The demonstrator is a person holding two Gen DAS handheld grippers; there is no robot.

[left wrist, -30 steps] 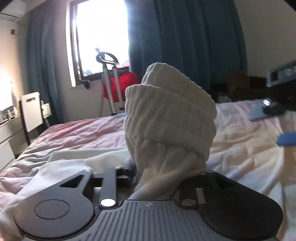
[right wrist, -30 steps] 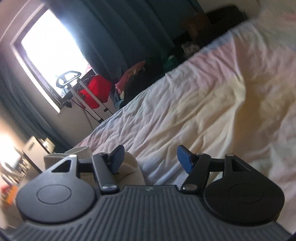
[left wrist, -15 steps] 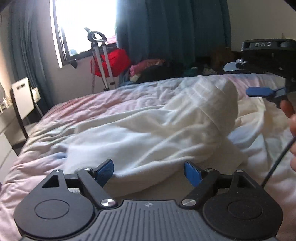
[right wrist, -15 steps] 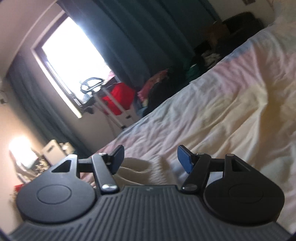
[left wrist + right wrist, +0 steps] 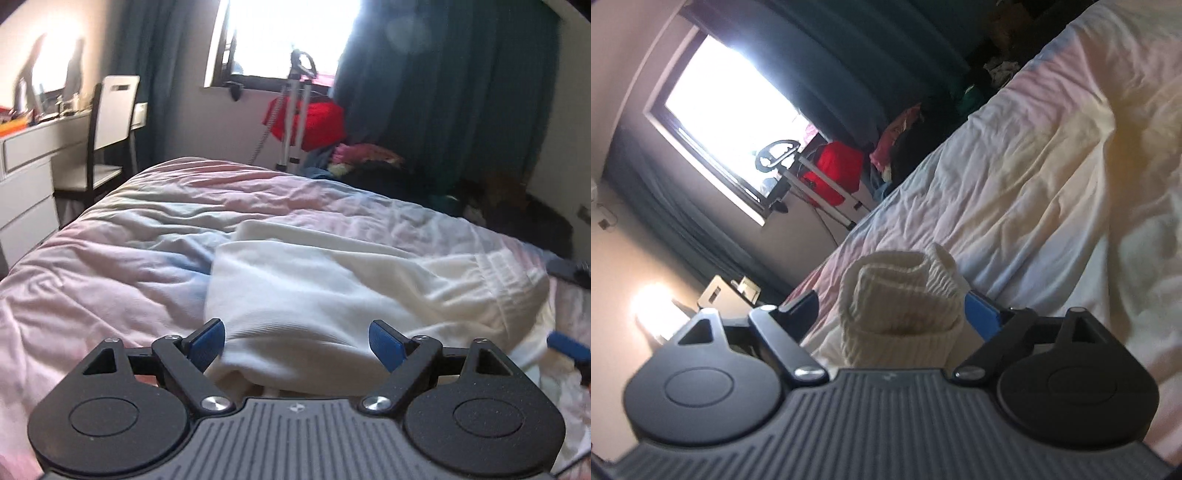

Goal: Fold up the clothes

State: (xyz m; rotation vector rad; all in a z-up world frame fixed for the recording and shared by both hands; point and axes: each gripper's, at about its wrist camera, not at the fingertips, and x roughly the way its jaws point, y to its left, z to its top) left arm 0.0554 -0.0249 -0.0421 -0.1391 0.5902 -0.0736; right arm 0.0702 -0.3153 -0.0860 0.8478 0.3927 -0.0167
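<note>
L wrist view, left to right: white desk with drawers [image 5: 26, 177] at far left, cluttered top; white-backed chair [image 5: 110, 122] beside it; bright window [image 5: 291, 37]; a metal stand [image 5: 295, 110] w/ red fabric item [image 5: 317, 118] below the sill; dark teal curtain [image 5: 443, 92] at right; a heap of mixed clothes on the floor [image 5: 365, 158] at its foot. Pink-and-pale quilt [image 5: 110, 258] covers the bed.

White garment [image 5: 351, 284] lies loosely bunched on the quilt, centre to right, ribbed hem nearest the camera. Left gripper [image 5: 297, 338]: blue-padded fingers spread wide, hem edge between them; neither pad seen pressing on cloth. At the far right edge, a blue pad and dark part of the right gripper [image 5: 567, 349] just beside the garment's right end.

R wrist view (tilted): same window, stand, red item, curtain, seen from lower on the bed. Shown only here: ribbed cuff of the garment [image 5: 905, 299], rolled into a thick bundle, standing between the right gripper [image 5: 890, 304] fingers. Fingers apart; right pad [image 5: 980, 310] touching or just beside the cuff, left finger clear of it. Not clamped.

Containers: desk drawers only, fronts closed, contents not visible.
</note>
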